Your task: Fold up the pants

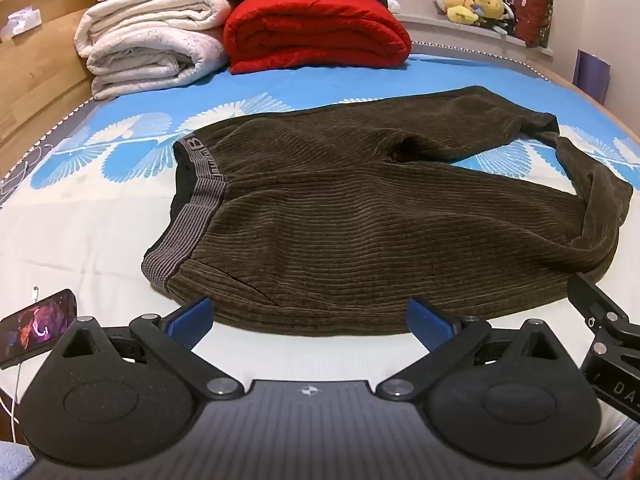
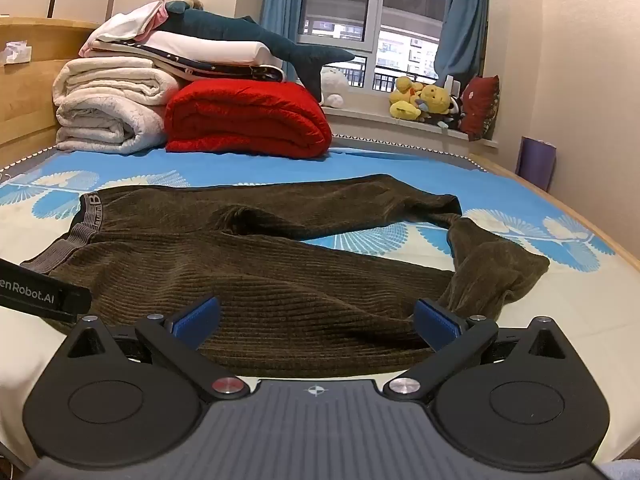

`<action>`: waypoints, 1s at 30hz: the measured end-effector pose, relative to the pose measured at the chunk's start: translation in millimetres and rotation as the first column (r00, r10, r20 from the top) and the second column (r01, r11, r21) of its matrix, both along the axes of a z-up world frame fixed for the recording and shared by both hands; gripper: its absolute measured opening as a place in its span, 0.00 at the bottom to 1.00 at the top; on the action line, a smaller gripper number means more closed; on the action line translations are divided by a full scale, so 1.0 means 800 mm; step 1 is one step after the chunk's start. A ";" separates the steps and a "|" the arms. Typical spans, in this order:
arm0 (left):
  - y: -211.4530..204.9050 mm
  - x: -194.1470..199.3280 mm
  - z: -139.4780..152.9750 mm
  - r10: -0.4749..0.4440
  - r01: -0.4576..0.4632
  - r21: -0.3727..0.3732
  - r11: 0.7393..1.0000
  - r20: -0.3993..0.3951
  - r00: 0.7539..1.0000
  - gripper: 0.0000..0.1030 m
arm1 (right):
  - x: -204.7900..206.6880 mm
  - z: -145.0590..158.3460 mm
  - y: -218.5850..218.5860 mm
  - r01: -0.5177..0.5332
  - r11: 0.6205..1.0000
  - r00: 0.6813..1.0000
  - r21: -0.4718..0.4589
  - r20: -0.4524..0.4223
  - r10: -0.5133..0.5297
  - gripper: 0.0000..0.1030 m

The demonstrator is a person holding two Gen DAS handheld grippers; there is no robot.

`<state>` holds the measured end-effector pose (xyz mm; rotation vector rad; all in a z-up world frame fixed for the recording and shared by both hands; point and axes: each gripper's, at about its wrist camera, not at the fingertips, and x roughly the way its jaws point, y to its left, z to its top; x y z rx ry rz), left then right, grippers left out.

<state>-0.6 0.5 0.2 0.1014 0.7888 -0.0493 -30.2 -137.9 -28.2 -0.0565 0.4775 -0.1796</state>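
Bedroom, blue-and-white patterned bedsheet (image 1: 100, 208): dark olive ribbed corduroy pants (image 1: 320, 216) lie spread flat, grey elastic waistband (image 1: 192, 216) leftward, legs splayed rightward. Folded white blankets (image 1: 148, 40) and red quilt (image 1: 316, 32) stacked behind. Left gripper (image 1: 310, 322) released, jaws wide, empty. Right gripper (image 2: 316, 320) likewise wide, grasping nothing, above the pants' near edge.

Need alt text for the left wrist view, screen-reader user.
Brown corduroy pants lie spread flat on a blue-and-white bed sheet, waistband left, legs right. The open left gripper hovers at their near edge, nothing between its blue pads. Folded blankets sit behind.
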 end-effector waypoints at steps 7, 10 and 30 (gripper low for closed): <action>0.011 -0.003 0.003 -0.008 0.008 -0.032 0.999 -0.009 1.000 1.00 | -0.001 0.001 0.001 0.001 1.000 1.000 -0.003 0.001 -0.001 0.99; 0.016 -0.006 0.005 -0.013 0.013 -0.034 0.999 -0.001 1.000 1.00 | 0.001 0.001 0.000 0.003 1.000 1.000 -0.003 -0.002 -0.003 0.99; 0.003 0.003 -0.005 -0.010 0.009 -0.017 1.000 -0.012 1.000 1.00 | -0.001 0.001 0.004 -0.006 1.000 1.000 -0.009 0.008 0.006 0.99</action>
